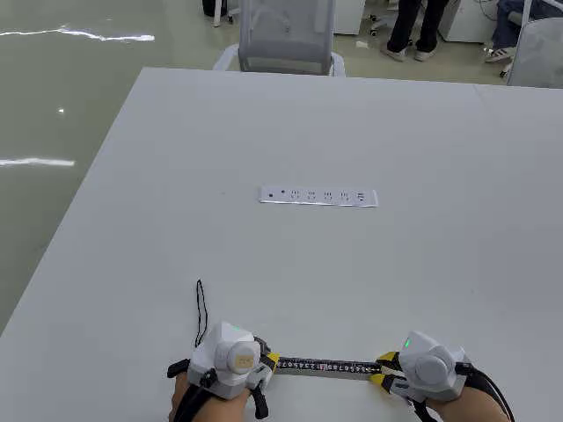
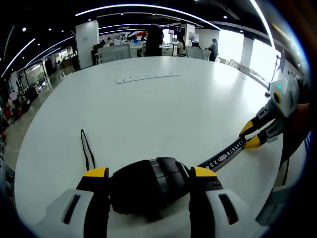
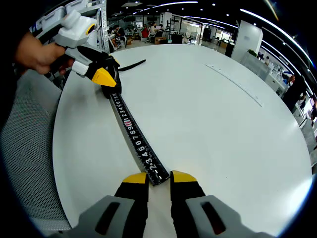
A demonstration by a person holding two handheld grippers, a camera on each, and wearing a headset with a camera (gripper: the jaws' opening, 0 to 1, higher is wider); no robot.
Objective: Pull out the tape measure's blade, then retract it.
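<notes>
Head view: at the counter's (image 1: pixel 308 132) near edge my left claw (image 1: pixel 267 361) clamps the tape measure (image 2: pixel 148 191) by its rigid case, my right claw (image 1: pixel 383 369) pinches the tip of its thin, springy, likely slippery blade (image 1: pixel 325 367).

**Entry 1.** Tape measure case (image 2: pixel 148 191): flanks covered by the jaws of the left gripper (image 2: pixel 150 172), which are clamped on it. In the head view it is buried under that gripper's body at 7 o'clock.

**Entry 2.** Blade (image 3: pixel 133 136): end hook concealed between the pinched jaws of the right gripper (image 3: pixel 159 177) at 6 o'clock. Its numerals are too small to be read in the head view.

**Entry 3.** Lanyard (image 2: pixel 88 153): lower end lost behind the left jaw.

**Entry 4.** Office chair (image 1: pixel 287 35): cut off by the top edge at 12 o'clock.

**Entry 5.** Standing person (image 1: pixel 413 26): cut off above the legs at 1 o'clock.

**Entry 6.** Power strip (image 1: pixel 318 196): socket markings too small to be told.

**Entry 7.** Left hand (image 1: pixel 183 403) and right hand (image 1: pixel 471 409): both cut off by the bottom edge.
</notes>
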